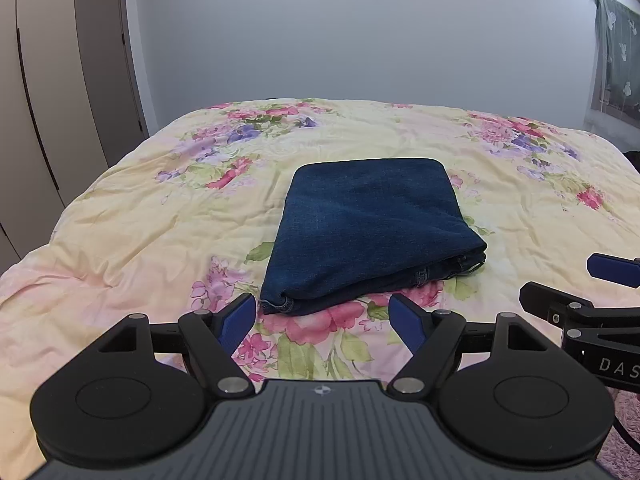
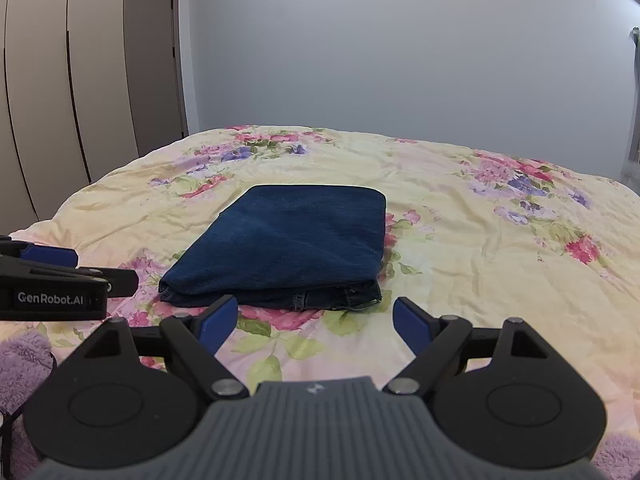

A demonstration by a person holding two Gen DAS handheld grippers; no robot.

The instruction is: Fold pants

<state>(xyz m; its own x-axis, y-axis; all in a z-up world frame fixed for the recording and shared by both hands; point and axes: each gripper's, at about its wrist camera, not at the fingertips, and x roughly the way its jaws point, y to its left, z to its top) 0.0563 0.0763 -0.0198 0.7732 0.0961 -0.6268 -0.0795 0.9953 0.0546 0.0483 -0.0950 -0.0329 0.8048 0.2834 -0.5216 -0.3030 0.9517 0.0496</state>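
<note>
Dark blue denim pants [image 1: 368,228] lie folded into a compact rectangle in the middle of the bed; they also show in the right wrist view [image 2: 288,248]. My left gripper [image 1: 322,320] is open and empty, held just short of the fold's near edge. My right gripper [image 2: 314,322] is open and empty, also just short of the near edge. The right gripper shows at the right edge of the left wrist view [image 1: 600,292], and the left gripper at the left edge of the right wrist view [image 2: 60,276].
The bed is covered by a pale yellow floral quilt [image 1: 160,220]. Wardrobe doors [image 1: 48,100] stand on the left, a plain wall behind, a curtain [image 1: 616,64] at the far right. Purple fuzzy fabric [image 2: 20,364] lies at the near edge.
</note>
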